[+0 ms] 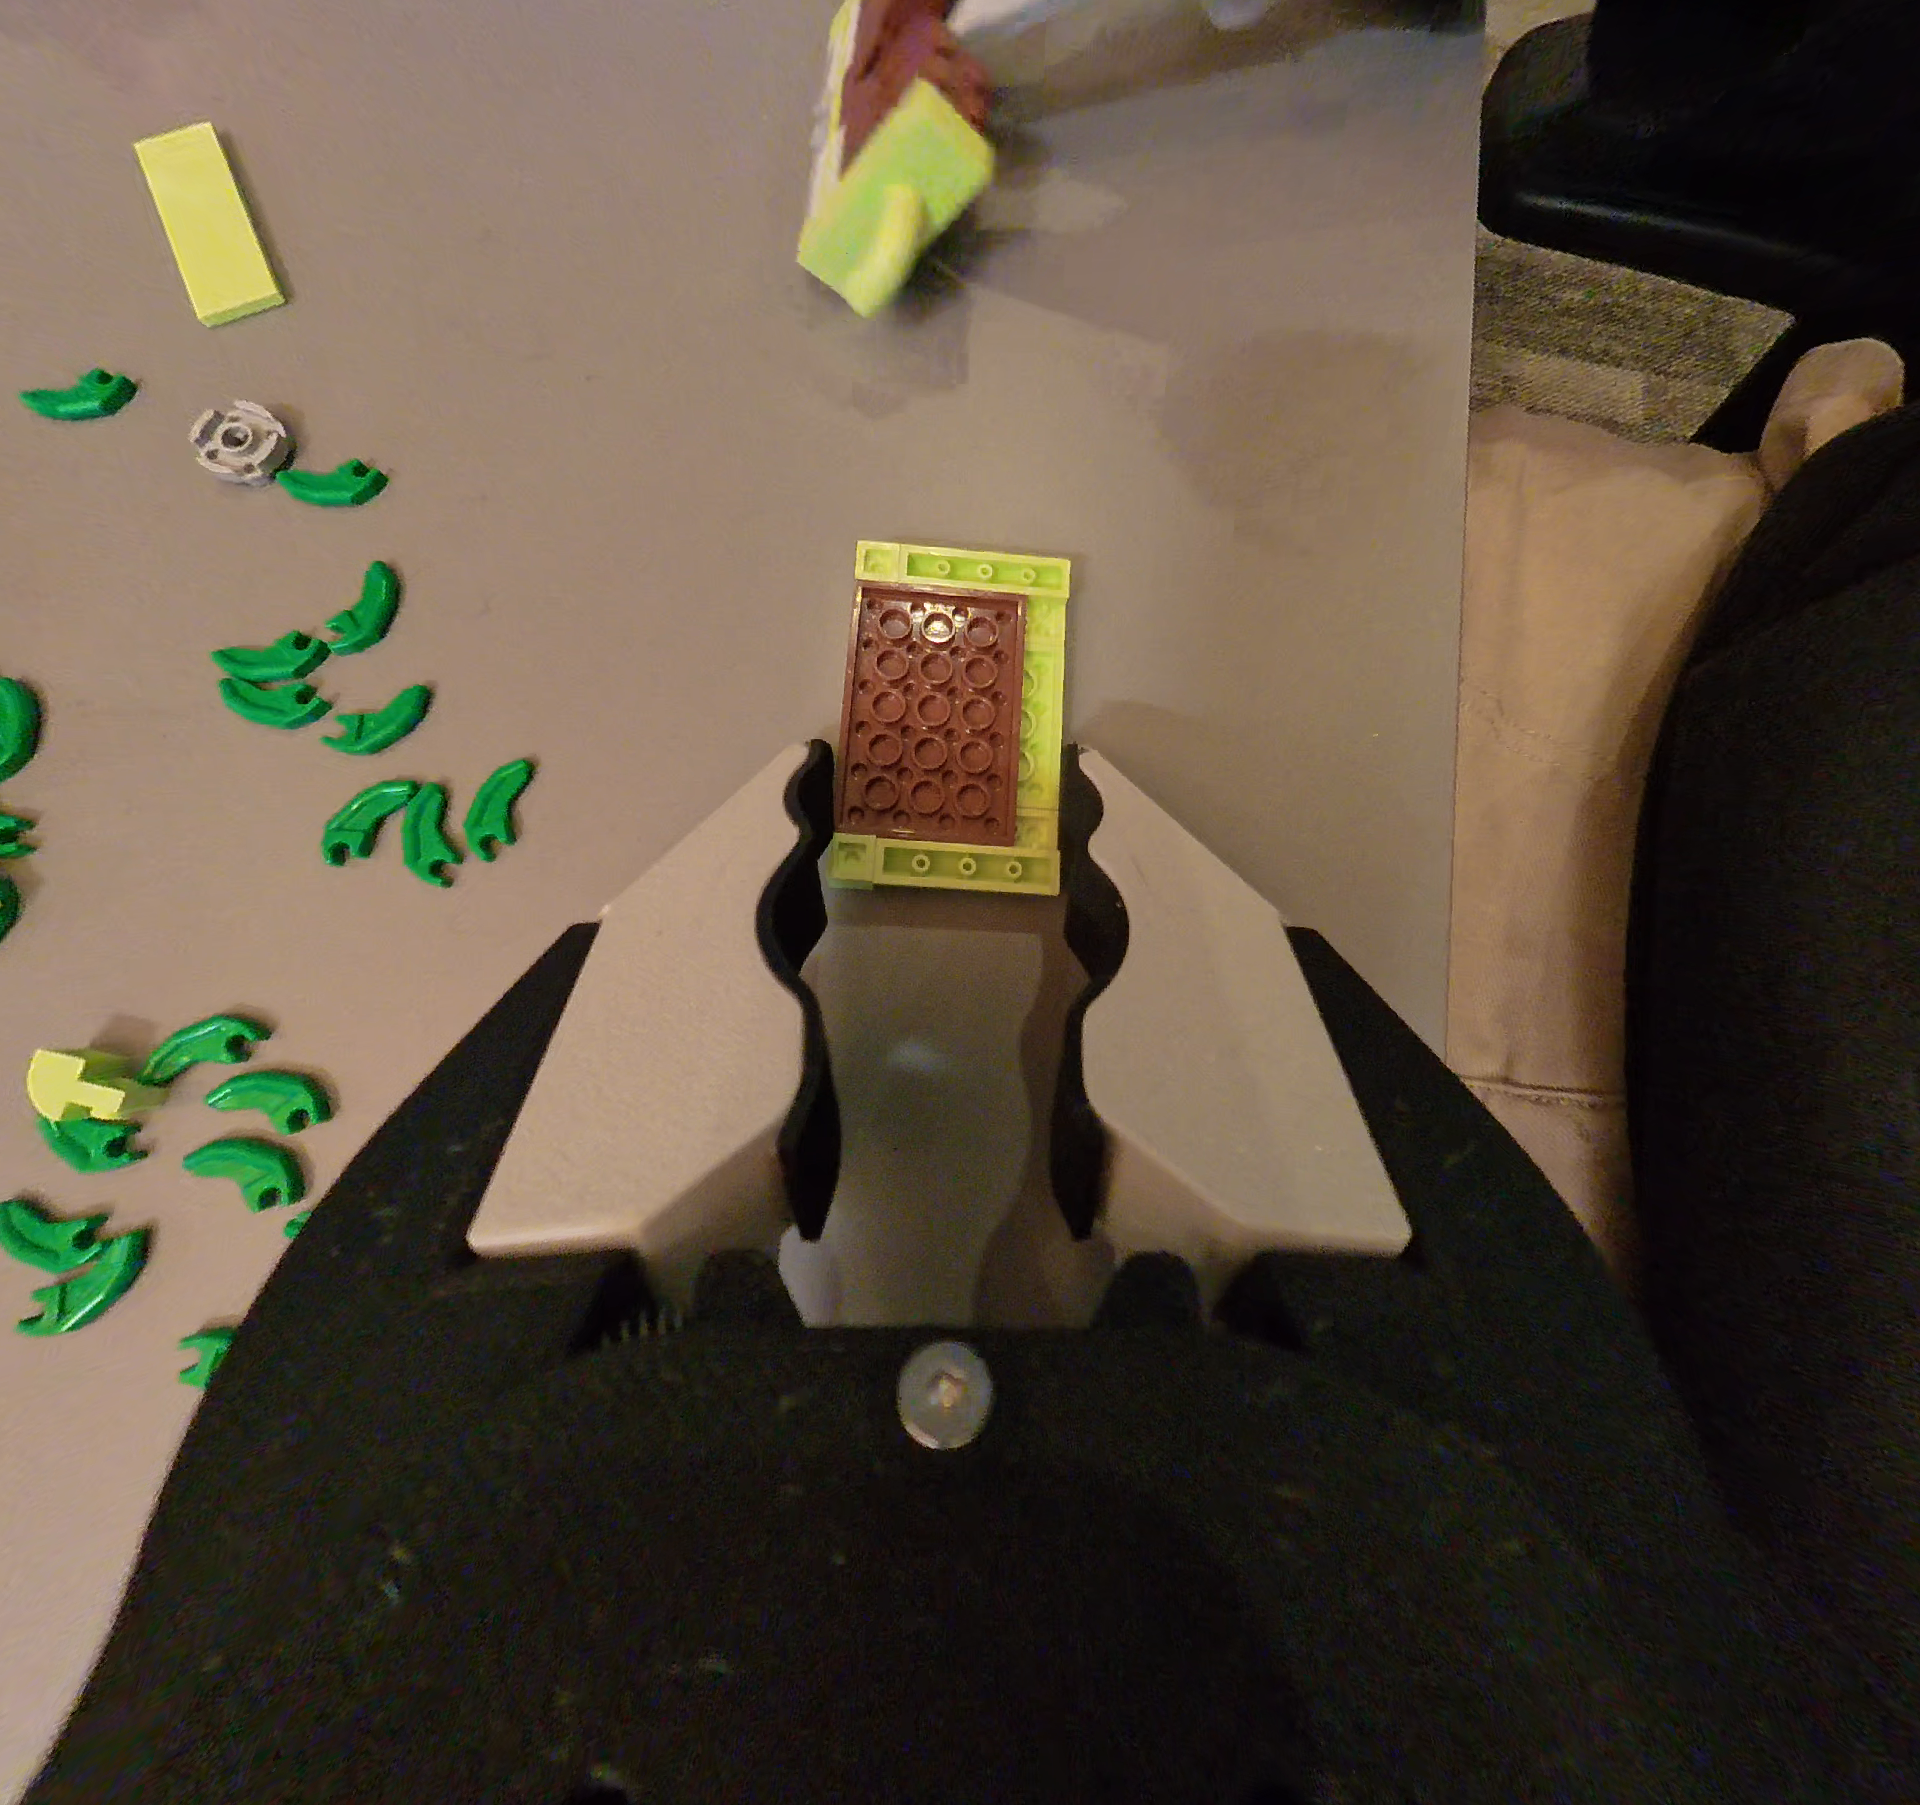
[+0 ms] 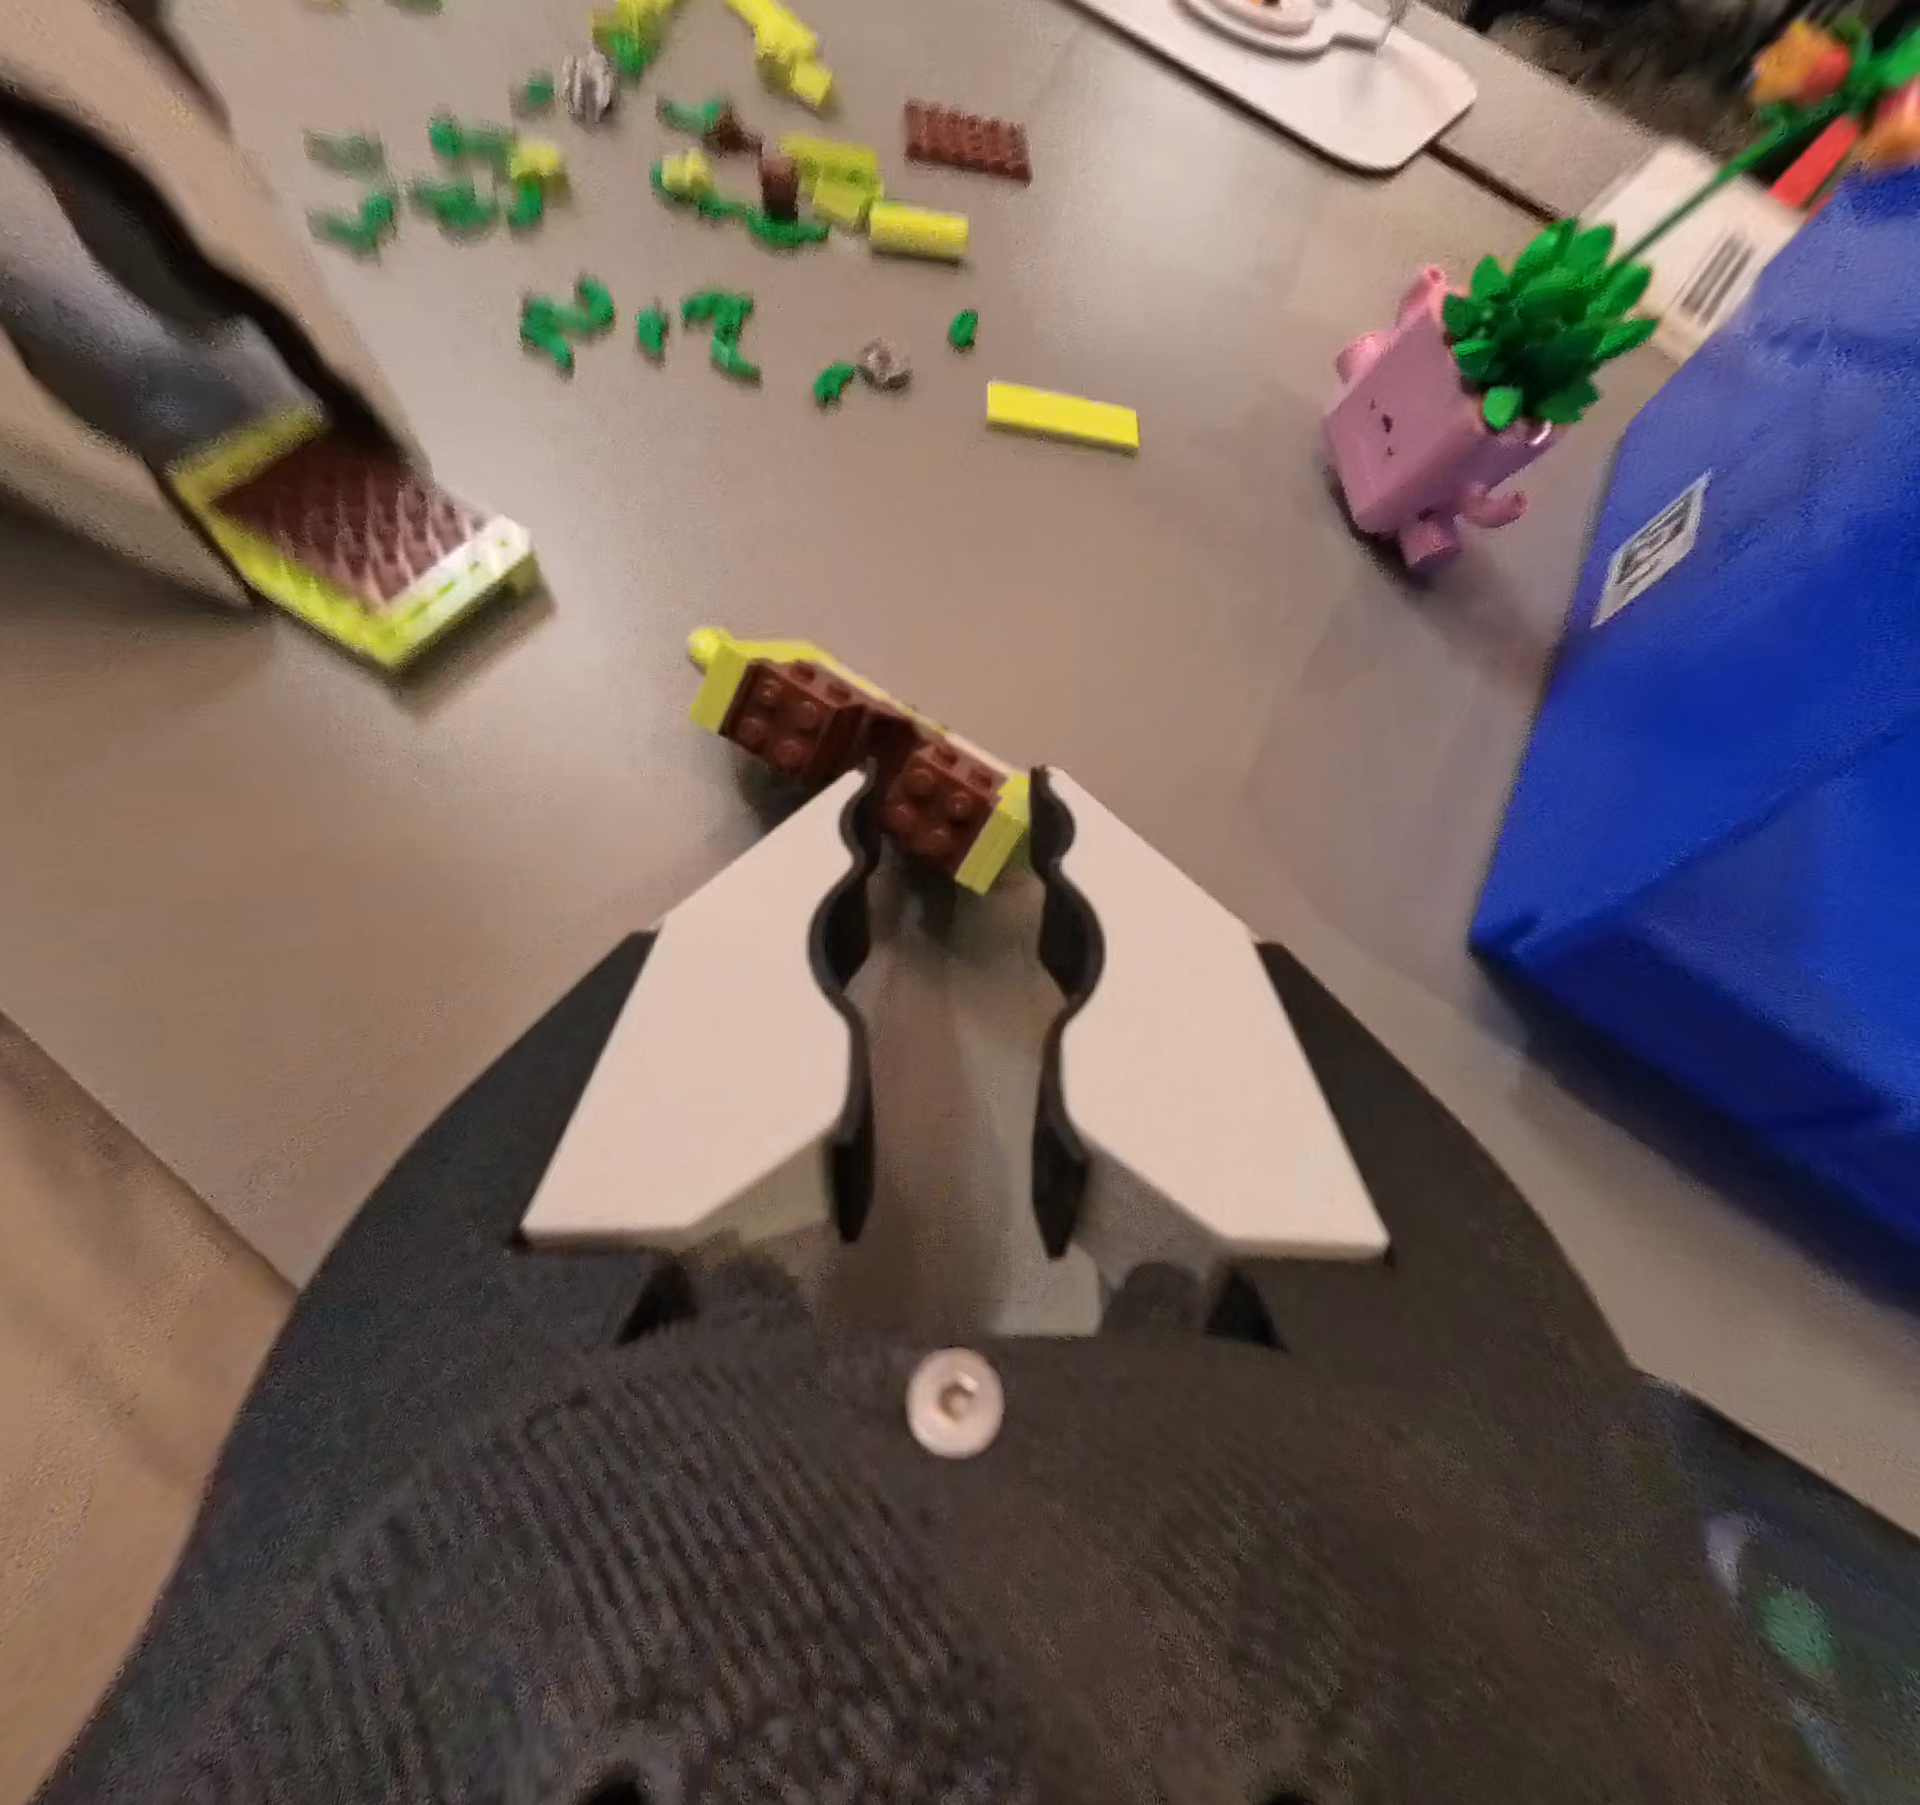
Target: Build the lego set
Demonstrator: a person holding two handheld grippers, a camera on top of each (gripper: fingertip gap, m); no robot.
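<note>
My left gripper (image 1: 951,768) is shut on a brown studded plate with a lime-green frame (image 1: 935,716), gripping its two long sides, underside facing the camera. The same plate shows in the right wrist view (image 2: 353,540), tilted with its far edge near the grey table (image 2: 1039,560). My right gripper (image 2: 945,787) is shut on the near end of a long lime piece with brown bricks on it (image 2: 821,716). That piece slants down toward the table. It shows blurred in the left wrist view (image 1: 904,176).
Several green leaf pieces (image 1: 364,716), a lime tile (image 1: 208,223) and a grey round piece (image 1: 237,443) lie to the left. A pink figure with green leaves (image 2: 1423,436), a blue box (image 2: 1714,768), a white tray (image 2: 1247,20) and a loose brown plate (image 2: 966,142) are around. The table edge (image 1: 1465,612) is at right. The left gripper's tips are roughly 15 centimetres from the right gripper's. My right tips are roughly 15 centimetres from the lime tile (image 1: 208,223). Look for it in the right wrist view (image 2: 1055,409) too.
</note>
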